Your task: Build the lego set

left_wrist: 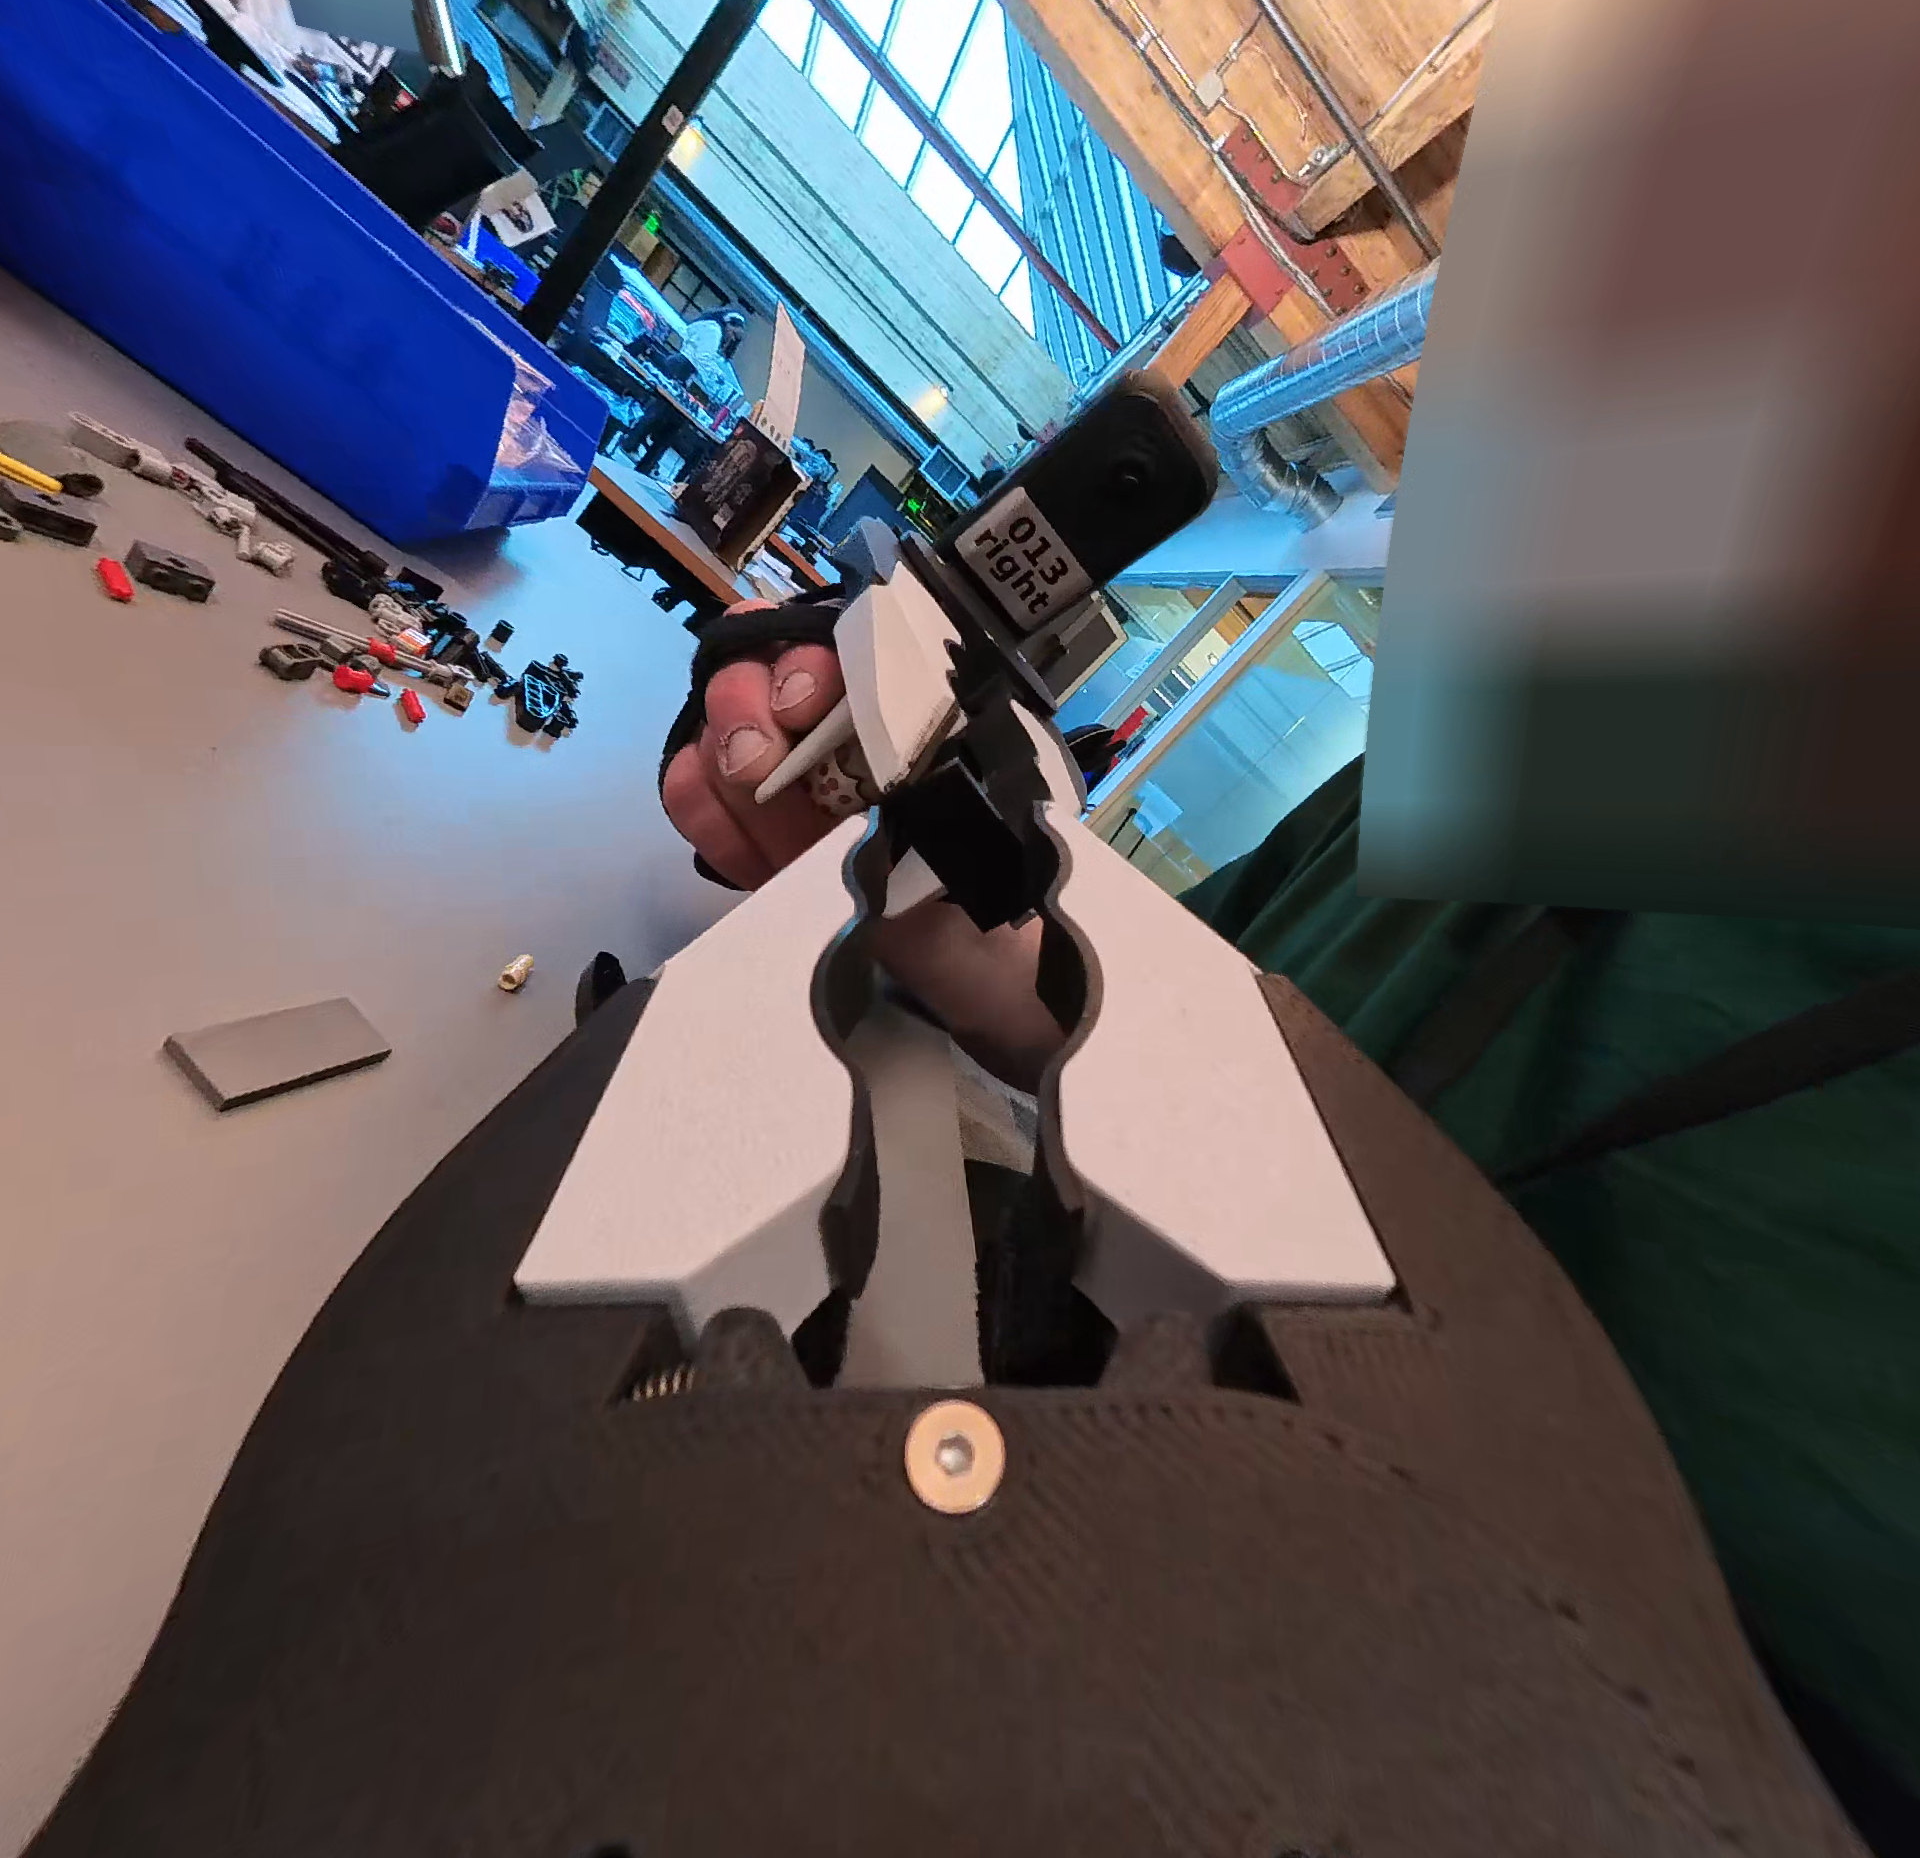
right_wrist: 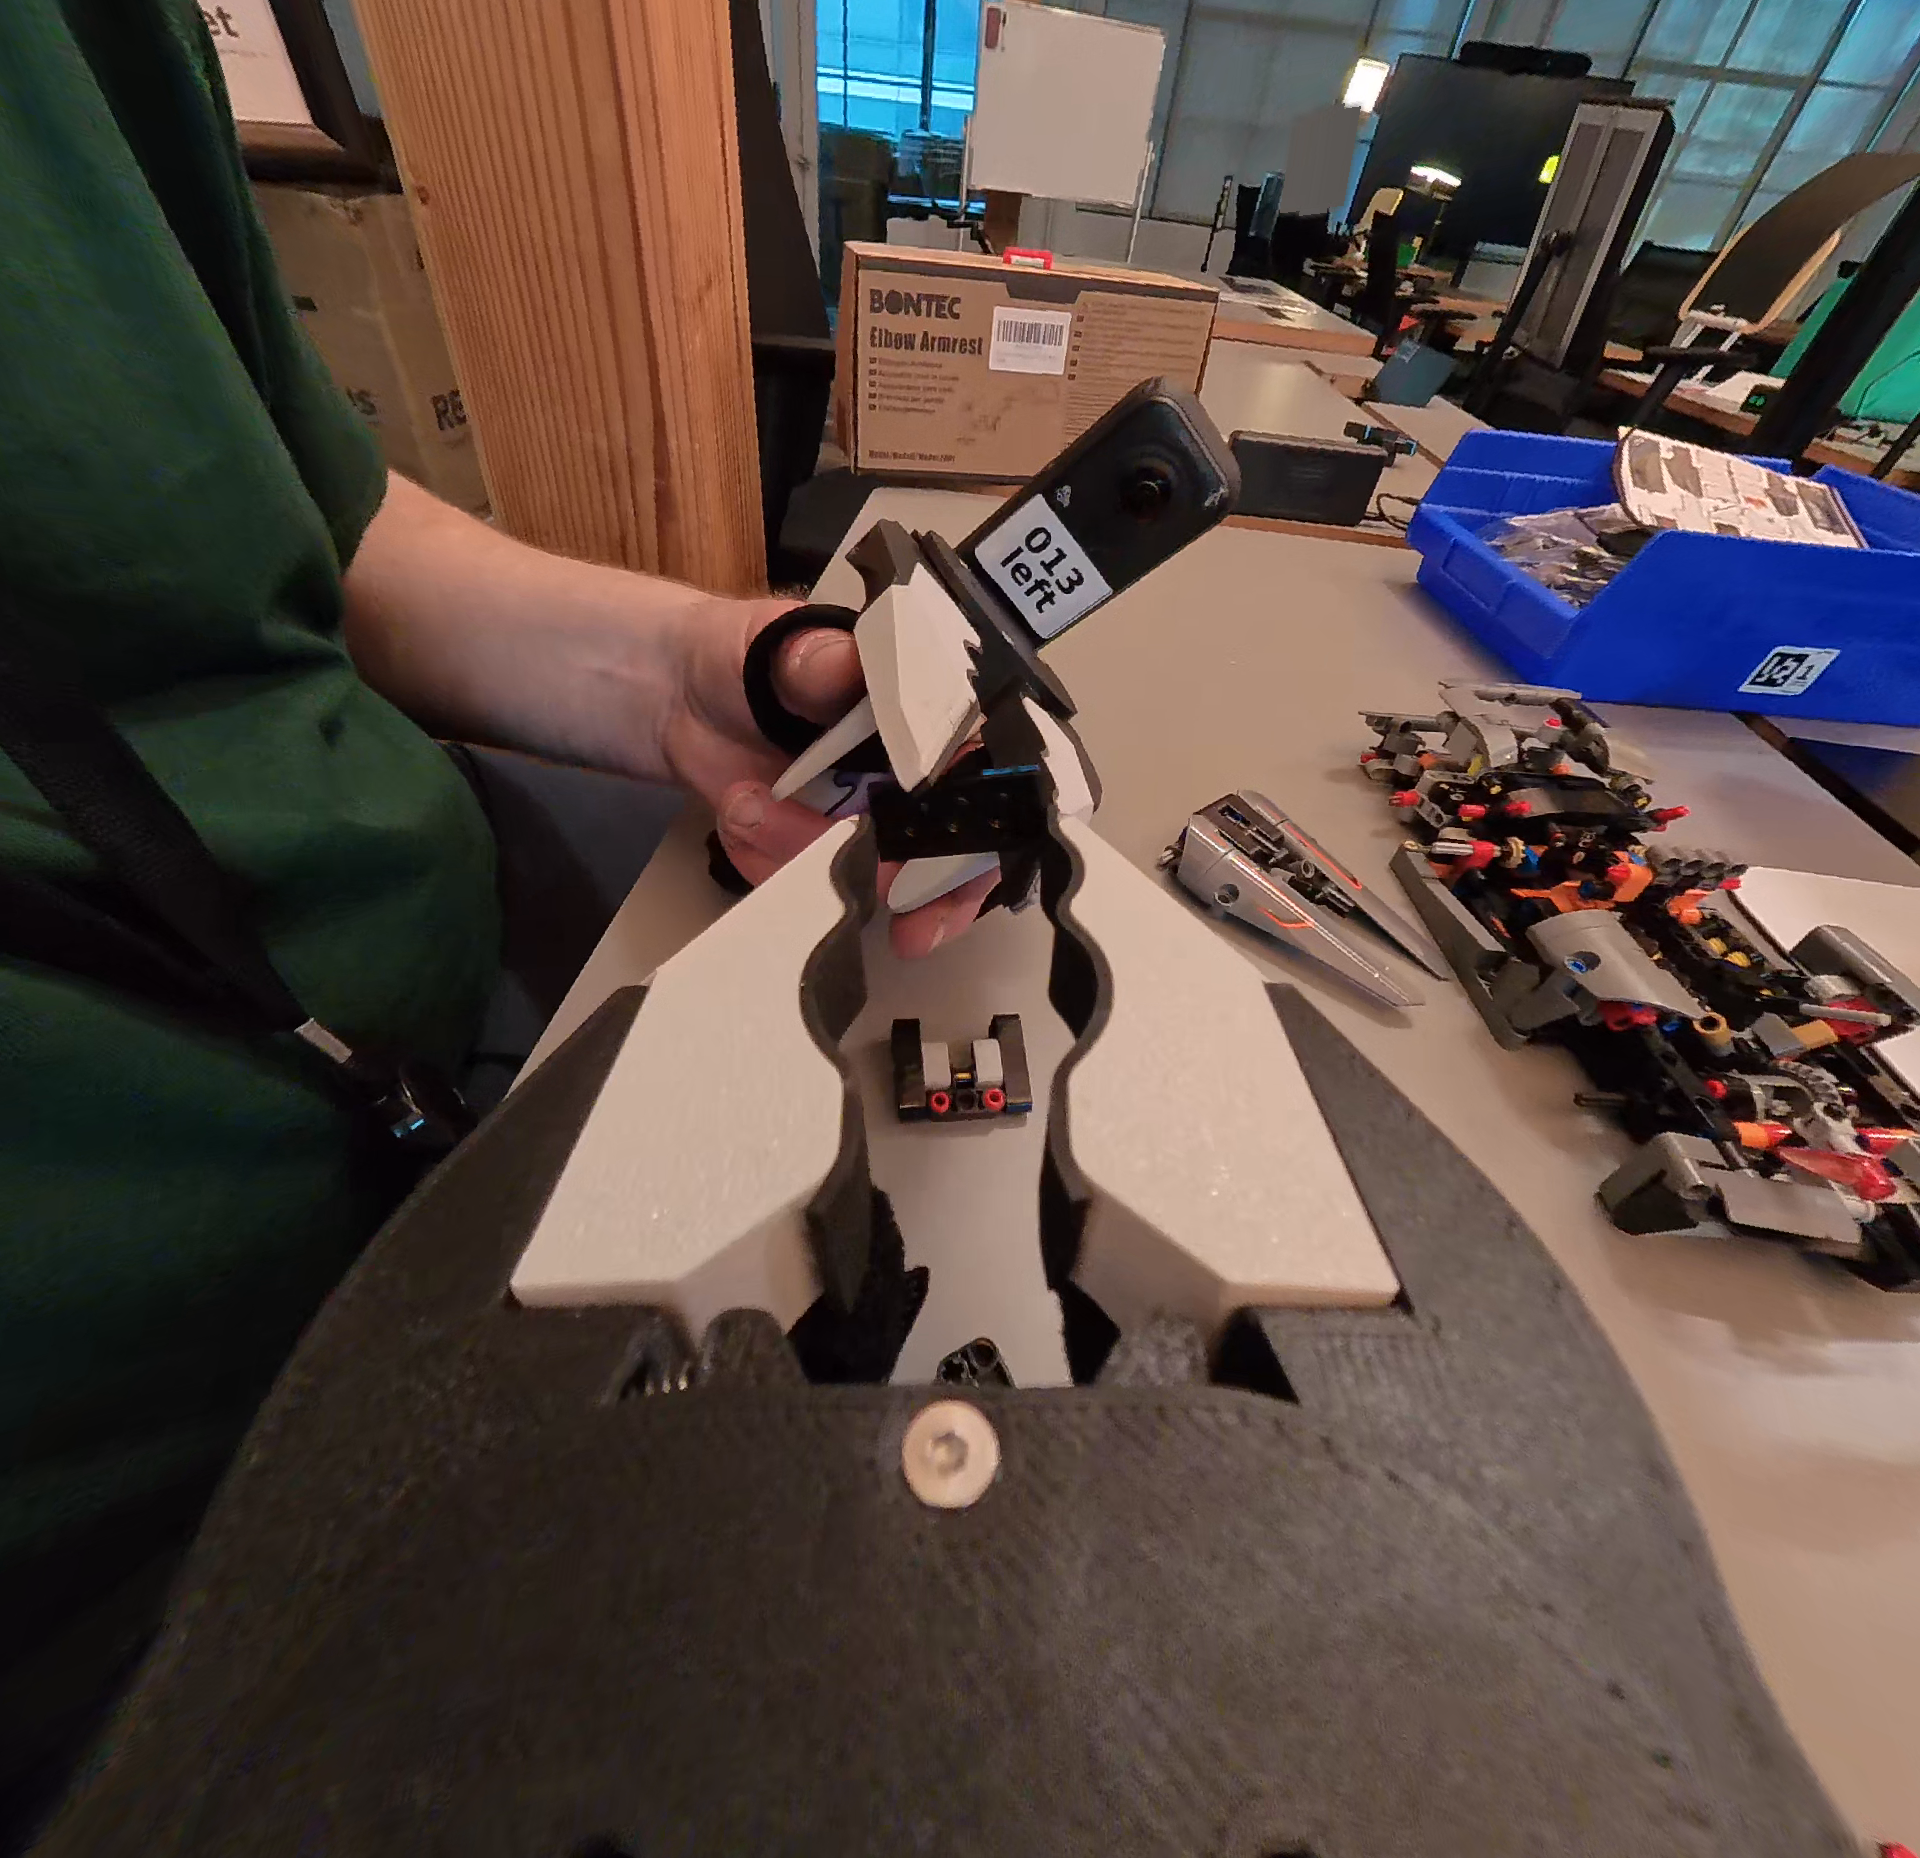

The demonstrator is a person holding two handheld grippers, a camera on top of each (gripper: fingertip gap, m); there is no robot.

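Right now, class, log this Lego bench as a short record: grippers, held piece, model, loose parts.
Left gripper: shut on black holed piece
Right gripper: shut on the same piece, facing the left
Part-built car: on table, right of both grippers
Small black sub-assembly: on table beneath right gripper
Loose parts: scattered near blue bin

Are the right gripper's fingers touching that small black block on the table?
Apart. Right wrist view: the small black block lies on the table, seen between the fingers of the right gripper, bare tabletop showing on both sides.
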